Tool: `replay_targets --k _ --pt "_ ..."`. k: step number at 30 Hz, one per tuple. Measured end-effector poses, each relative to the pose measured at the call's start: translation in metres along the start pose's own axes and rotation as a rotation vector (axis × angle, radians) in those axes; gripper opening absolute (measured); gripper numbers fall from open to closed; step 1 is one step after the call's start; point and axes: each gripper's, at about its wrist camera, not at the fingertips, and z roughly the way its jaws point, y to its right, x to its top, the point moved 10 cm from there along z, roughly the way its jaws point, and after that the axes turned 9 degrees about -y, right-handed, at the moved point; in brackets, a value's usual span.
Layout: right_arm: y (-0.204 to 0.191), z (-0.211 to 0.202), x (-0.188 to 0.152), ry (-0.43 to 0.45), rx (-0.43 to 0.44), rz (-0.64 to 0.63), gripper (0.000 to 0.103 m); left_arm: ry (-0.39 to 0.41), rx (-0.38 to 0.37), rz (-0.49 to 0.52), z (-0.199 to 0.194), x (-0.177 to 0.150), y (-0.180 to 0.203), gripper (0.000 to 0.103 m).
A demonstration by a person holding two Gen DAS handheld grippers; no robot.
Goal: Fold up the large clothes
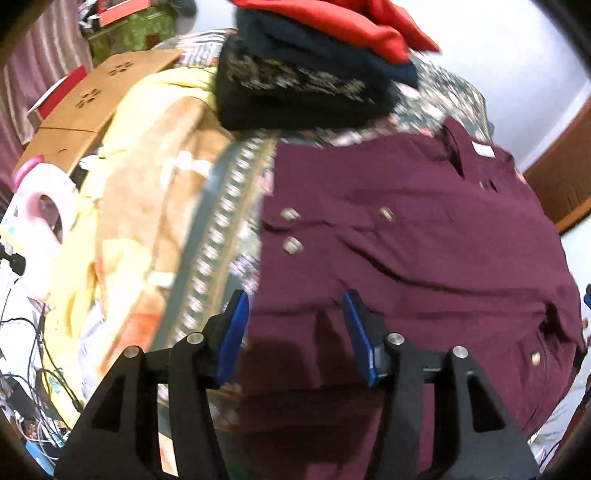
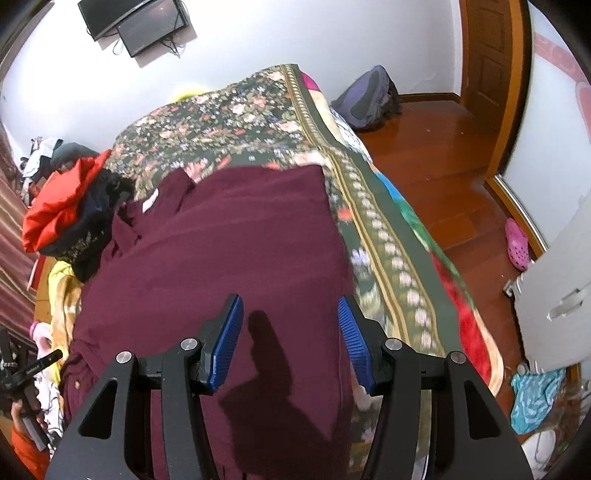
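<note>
A large maroon button shirt (image 1: 413, 236) lies spread flat on the floral bedspread (image 1: 229, 206), collar toward the far end. It also shows in the right wrist view (image 2: 236, 236), with its right side folded to a straight edge. My left gripper (image 1: 293, 306) is open and empty, hovering above the shirt's near left edge. My right gripper (image 2: 290, 310) is open and empty above the shirt's near right part, casting a shadow on the cloth.
A stack of folded clothes, black (image 1: 295, 96), navy and red (image 1: 354, 26), sits on the bed beyond the shirt; it shows at left in the right wrist view (image 2: 66, 214). A cardboard box (image 1: 92, 99) and cables lie left of the bed. Wooden floor (image 2: 436, 155), a backpack (image 2: 365, 99) and a white cabinet (image 2: 557, 295) are to the right.
</note>
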Motion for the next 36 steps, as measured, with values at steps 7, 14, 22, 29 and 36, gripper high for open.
replay_targets --k 7,14,22,29,36 --pt "0.005 0.007 0.043 0.017 -0.014 -0.013 0.05 -0.015 -0.076 -0.069 0.021 0.059 -0.019 0.052" --pt "0.022 0.045 0.064 -0.092 0.021 0.03 0.05 -0.086 -0.155 -0.066 0.076 0.103 -0.013 0.052" --pt "0.044 0.092 0.07 -0.209 0.046 0.09 0.05 -0.121 -0.21 -0.103 0.121 0.114 -0.011 0.052" --pt "0.02 0.107 0.072 -0.23 0.227 0.127 0.05 -0.075 -0.167 -0.048 0.116 0.119 0.006 0.006" --pt "0.007 0.092 0.083 -0.175 0.176 0.119 0.009 0.064 0.091 0.079 0.071 0.142 0.022 0.001"
